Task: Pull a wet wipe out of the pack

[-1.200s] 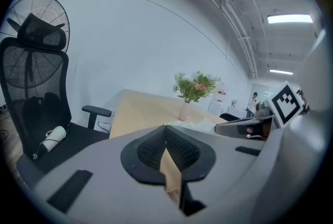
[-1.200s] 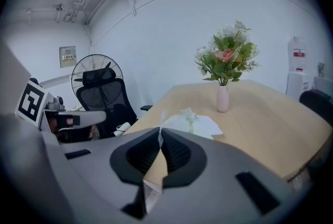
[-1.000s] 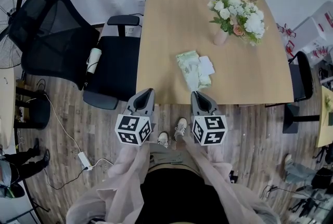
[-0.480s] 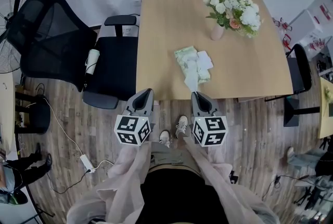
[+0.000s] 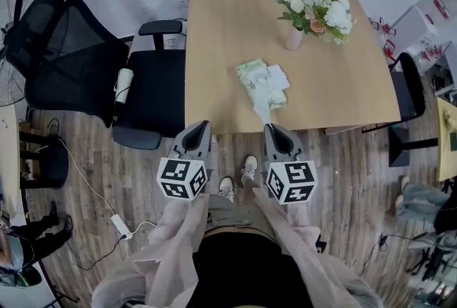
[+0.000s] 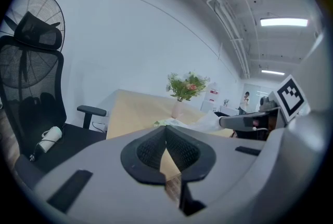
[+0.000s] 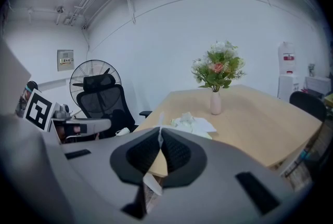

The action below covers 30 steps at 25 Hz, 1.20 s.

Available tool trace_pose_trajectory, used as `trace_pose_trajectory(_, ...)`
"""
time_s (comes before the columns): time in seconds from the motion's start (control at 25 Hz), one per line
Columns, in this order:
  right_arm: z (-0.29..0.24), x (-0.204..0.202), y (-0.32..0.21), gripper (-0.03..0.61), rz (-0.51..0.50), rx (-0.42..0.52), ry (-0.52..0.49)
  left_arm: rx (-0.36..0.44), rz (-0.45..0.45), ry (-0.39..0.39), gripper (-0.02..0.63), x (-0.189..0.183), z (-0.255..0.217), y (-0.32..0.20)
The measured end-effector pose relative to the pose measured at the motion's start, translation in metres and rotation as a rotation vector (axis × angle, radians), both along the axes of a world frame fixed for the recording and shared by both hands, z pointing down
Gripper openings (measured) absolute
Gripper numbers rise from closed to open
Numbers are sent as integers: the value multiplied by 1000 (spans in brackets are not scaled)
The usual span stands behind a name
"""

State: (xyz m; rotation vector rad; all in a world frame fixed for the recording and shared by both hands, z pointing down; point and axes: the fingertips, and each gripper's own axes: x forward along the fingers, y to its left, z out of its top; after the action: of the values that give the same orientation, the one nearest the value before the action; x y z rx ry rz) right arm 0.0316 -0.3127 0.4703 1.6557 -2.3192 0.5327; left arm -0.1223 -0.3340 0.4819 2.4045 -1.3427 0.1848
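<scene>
A pale green wet wipe pack [image 5: 253, 76] lies on the wooden table [image 5: 221, 13] near its front edge, with a white flap or loose sheet beside it. A white wet wipe [image 5: 262, 111] stretches from the pack toward me, down to my right gripper [image 5: 274, 128], which is shut on its end just off the table edge. In the right gripper view the wipe [image 7: 160, 123] runs between the pads of the right gripper [image 7: 159, 133], with the pack [image 7: 193, 125] beyond. My left gripper [image 5: 202, 126] hovers beside it, shut and holding nothing; its pads meet in the left gripper [image 6: 166, 129] view.
A vase of white and pink flowers [image 5: 308, 5] stands at the table's far right. A black mesh office chair [image 5: 93, 78] and a floor fan [image 5: 14, 21] stand to the left. Cables lie on the wood floor [image 5: 107, 192].
My right gripper has drawn back from the pack toward me and a little up. The wipe between pack and jaws is now longer. The left gripper stayed put.
</scene>
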Motion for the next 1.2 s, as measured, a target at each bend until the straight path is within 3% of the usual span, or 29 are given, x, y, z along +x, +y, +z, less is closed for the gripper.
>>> trace_pose_trajectory(0.24, -14, 3, 7, 15, 13, 51, 6, 14, 10, 10, 11, -1, -6, 3)
trace_pose_trajectory(0.92, -52, 45, 24, 14, 170, 148, 69, 60, 61, 25, 11, 13, -28, 8)
trace_pose_trajectory(1.2, -40, 61, 24, 12, 215, 117, 92, 59, 86, 29, 11, 19, -31, 8)
